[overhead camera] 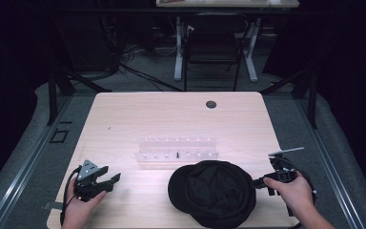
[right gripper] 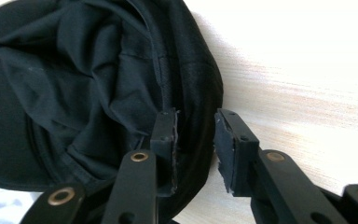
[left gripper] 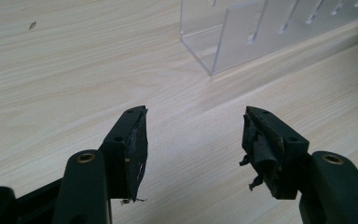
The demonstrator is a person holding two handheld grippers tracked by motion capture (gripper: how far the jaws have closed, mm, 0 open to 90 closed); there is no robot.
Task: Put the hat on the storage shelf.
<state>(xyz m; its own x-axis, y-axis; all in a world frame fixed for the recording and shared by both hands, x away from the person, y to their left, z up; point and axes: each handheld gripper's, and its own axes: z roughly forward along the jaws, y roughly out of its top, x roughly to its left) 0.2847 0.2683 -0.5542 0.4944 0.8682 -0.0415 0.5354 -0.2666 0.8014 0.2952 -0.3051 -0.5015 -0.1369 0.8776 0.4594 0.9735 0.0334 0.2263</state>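
A: Your right gripper [right gripper: 196, 154] straddles the black cap's [overhead camera: 213, 192] right rim, jaws half-open, not pinching.

B: Left gripper [overhead camera: 106, 182]?

A: Wide, empty, well left of the cap.

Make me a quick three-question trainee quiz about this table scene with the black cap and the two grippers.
1. True or false: the left gripper holds the cap.
2. Which part of the cap lies between the right gripper's jaws? A) rim B) button C) strap
3. What stands on the table behind the cap?

Key: 1. False; its jaws are open over bare wood. 2. A; the jaws straddle it with a gap showing. 3. A clear rack.
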